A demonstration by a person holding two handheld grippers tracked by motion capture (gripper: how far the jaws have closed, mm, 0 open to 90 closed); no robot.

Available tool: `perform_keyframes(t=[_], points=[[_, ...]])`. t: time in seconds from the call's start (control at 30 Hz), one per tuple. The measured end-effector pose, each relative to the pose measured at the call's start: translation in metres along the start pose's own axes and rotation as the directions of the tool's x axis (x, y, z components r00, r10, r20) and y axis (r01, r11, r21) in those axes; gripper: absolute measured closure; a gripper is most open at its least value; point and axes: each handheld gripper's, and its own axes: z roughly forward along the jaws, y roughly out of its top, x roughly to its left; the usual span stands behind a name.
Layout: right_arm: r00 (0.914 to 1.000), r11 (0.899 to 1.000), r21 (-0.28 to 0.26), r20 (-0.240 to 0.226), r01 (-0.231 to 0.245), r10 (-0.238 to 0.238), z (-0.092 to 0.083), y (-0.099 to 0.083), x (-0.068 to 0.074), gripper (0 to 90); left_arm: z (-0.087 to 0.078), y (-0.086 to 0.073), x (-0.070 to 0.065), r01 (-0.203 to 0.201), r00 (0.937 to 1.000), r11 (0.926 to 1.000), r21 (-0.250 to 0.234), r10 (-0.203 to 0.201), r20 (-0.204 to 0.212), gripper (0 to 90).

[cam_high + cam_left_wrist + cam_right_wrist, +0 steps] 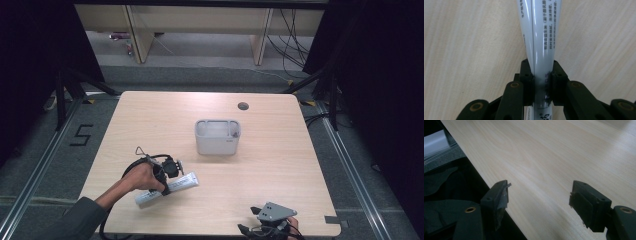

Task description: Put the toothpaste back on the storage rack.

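One white tube (167, 189) is lying flat on the table (280, 165), near the front-left corner, angled with its far end pointing right and slightly away. I'm seeing the left gripper (167, 175) clamping it — in the left gripper view both pads are pressing the tube (541, 50) from either side, printed text running up its length. The person's left hand (142, 177) is wrapping the gripper body. Right gripper (270, 220) is sitting at the front edge, right of centre, well apart from the tube — its jaws are standing wide with nothing between them, bare table (564, 157) beyond. Grey bin (218, 136) is standing mid-table, well beyond the tube.
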Motion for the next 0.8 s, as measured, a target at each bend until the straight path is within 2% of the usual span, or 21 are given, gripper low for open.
perform_keyframes(t=[0.03,0.1,0.13,0.2,0.23,0.27,0.3,0.33,0.4,0.47,0.53,0.57,0.6,0.63,0.67,0.7,0.73,0.77,0.8], points=[[1.0000,1.000,0.000,0.000,0.000,0.000,0.000,0.000,0.000,31.1,0.000,0.000,0.000,0.000,1.0000,1.0000,0.000,0.000,0.000,75.5],[0.9997,1.000,0.006,0.005,-0.023,0.023,0.000,0.000,0.001,31.1,-0.001,-0.005,0.004,0.016,0.9999,0.9991,-0.041,-0.015,0.007,75.5],[0.9997,1.000,0.005,0.006,-0.022,0.022,0.000,-0.001,0.001,31.1,-0.001,-0.005,0.004,0.016,0.9999,0.9991,-0.041,-0.015,0.007,75.6],[0.9998,1.000,0.002,0.003,-0.020,0.020,0.000,-0.001,0.000,31.1,-0.004,-0.009,0.008,0.037,0.9993,0.9956,-0.086,-0.037,0.004,75.6],[0.9998,1.000,0.000,0.004,-0.020,0.020,0.000,-0.001,0.000,31.1,-0.004,-0.009,0.008,0.037,0.9993,0.9956,-0.086,-0.037,0.004,75.6],[0.9998,1.000,0.000,0.004,-0.020,0.020,0.000,-0.001,0.000,31.1,-0.005,-0.011,0.010,0.045,0.9990,0.9926,-0.113,-0.044,0.009,75.6],[0.9998,1.000,0.000,0.005,-0.020,0.020,0.001,-0.001,-0.001,31.1,-0.009,-0.013,0.012,0.065,0.9979,0.9850,-0.160,-0.064,0.013,75.6],[0.9998,1.000,0.000,0.005,-0.020,0.020,0.001,-0.001,-0.001,31.1,-0.009,-0.013,0.012,0.065,0.9979,0.9850,-0.160,-0.064,0.013,75.6],[0.9998,1.000,-0.001,0.004,-0.019,0.019,0.001,-0.001,-0.002,31.1,-0.013,-0.015,0.015,0.084,0.9965,0.9748,-0.207,-0.081,0.021,75.6],[0.9996,1.000,0.002,0.003,-0.029,0.029,0.000,-0.001,-0.001,31.1,-0.017,-0.017,0.017,0.099,0.9951,0.9618,-0.255,-0.095,0.028,75.6],[0.9997,1.000,0.003,0.003,-0.026,0.026,0.000,-0.001,-0.001,31.1,-0.021,-0.018,0.019,0.111,0.9937,0.9469,-0.302,-0.111,0.017,75.6],[1.0000,1.000,-0.003,0.008,-0.005,0.005,0.001,-0.001,-0.002,31.1,-0.023,-0.019,0.020,0.115,0.9931,0.9407,-0.319,-0.116,0.016,75.6],[1.0000,1.000,-0.003,0.008,-0.005,0.005,0.001,-0.001,-0.002,31.1,-0.025,-0.019,0.021,0.121,0.9923,0.9325,-0.340,-0.123,0.017,75.6],[0.9999,1.000,-0.004,0.009,-0.005,0.005,0.001,0.000,-0.002,31.1,-0.027,-0.020,0.021,0.133,0.9907,0.9228,-0.362,-0.135,0.020,75.6],[0.9999,1.000,-0.001,0.006,-0.013,0.013,0.001,0.000,-0.002,31.1,-0.028,-0.020,0.022,0.147,0.9884,0.9087,-0.391,-0.150,0.021,75.6],[0.9998,1.000,0.003,0.007,-0.021,0.021,0.000,-0.001,-0.002,31.1,-0.030,-0.021,0.024,0.160,0.9856,0.8846,-0.438,-0.168,0.021,75.6],[0.9998,1.000,0.001,0.008,-0.016,0.016,0.000,-0.001,-0.002,31.1,-0.030,-0.021,0.024,0.160,0.9856,0.8846,-0.438,-0.168,0.021,75.6],[0.9998,1.000,0.001,0.008,-0.016,0.016,0.000,-0.001,-0.002,31.1,-0.032,-0.021,0.025,0.163,0.9851,0.8792,-0.448,-0.170,0.023,75.6],[0.9998,1.000,0.001,0.006,-0.019,0.019,0.001,-0.001,-0.002,31.1,-0.034,-0.023,0.029,0.166,0.9852,0.8656,-0.472,-0.166,0.042,75.6]])
